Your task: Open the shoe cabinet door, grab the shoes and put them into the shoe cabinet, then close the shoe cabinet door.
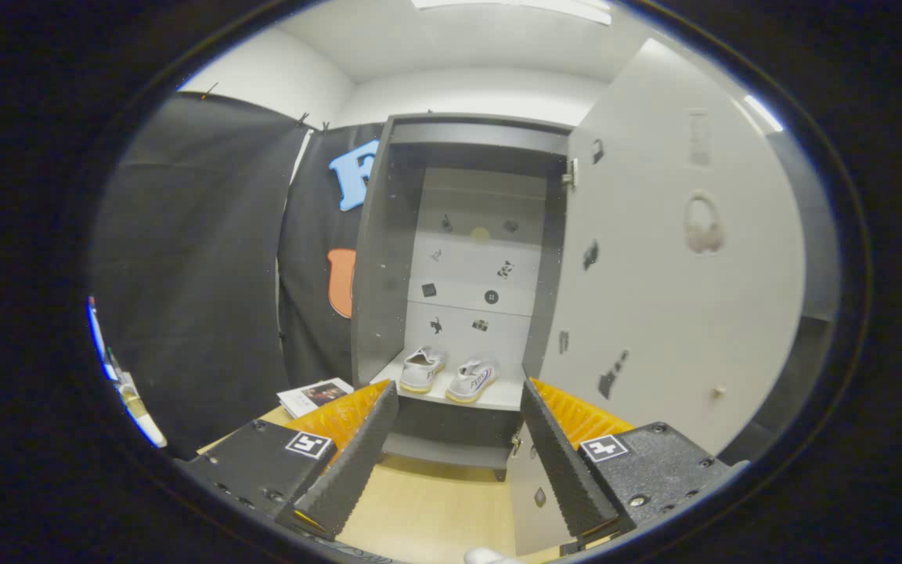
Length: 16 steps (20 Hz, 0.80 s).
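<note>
1. Grey panels form the shoe cabinet (377, 258), which stands upright against the black cloth wall, its long axis vertical.
2. The shoe cabinet door (678, 298) is hinged on the right side and swung fully open, its inner face turned toward the camera; small dark stickers are scattered over it and a small knob sits near its lower part.
3. The shoes (448, 374), a pale pair with light soles, stand side by side on the lower shelf (498, 398) inside the cabinet.
4. Each shoe's long axis runs front to back along the shelf depth. The ends nearer the camera sit at the front edge of the shelf; whether these are toes or heels cannot be told with certainty.
5. The two shoes are close together but not touching, the left one slightly further back than the right.
6. The cabinet's back panel (474, 266) carries several small dark stickers in rows above the shoes.
7. The hand-held gripper (455, 462) has its fingers spread wide apart and grips nothing; the shoes lie beyond them, seen in the gap between.
8. A light wooden floor (427, 509) lies beneath the fingers.
9. A booklet (314, 395) rests flat to the left of the cabinet base.
</note>
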Motion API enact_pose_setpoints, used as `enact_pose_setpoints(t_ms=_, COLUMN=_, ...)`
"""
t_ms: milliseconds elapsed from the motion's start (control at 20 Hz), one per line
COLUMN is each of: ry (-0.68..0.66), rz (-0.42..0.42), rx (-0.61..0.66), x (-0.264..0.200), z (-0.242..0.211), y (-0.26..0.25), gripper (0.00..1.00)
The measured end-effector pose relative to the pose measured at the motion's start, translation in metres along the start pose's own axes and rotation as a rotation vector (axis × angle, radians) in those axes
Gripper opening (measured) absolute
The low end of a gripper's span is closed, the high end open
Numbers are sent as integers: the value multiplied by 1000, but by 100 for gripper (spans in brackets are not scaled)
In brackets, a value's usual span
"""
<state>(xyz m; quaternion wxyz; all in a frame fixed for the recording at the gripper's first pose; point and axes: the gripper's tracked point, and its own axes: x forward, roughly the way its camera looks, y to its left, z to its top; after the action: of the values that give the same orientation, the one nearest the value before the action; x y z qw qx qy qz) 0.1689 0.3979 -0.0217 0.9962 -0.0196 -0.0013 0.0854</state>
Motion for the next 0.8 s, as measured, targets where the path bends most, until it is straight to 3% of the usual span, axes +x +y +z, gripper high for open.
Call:
enact_pose_setpoints(t_ms=450, ry=-22, rz=-46, rx=60, x=-124, z=-16, y=-136, gripper=100)
enact_pose_setpoints(t_ms=700, ry=3, rz=-143, rx=76, x=-139, z=-37, y=-233, gripper=100)
enact_pose_setpoints(t_ms=800, ry=10, rz=-152, rx=78, x=-124, z=-45, y=-252, gripper=100)
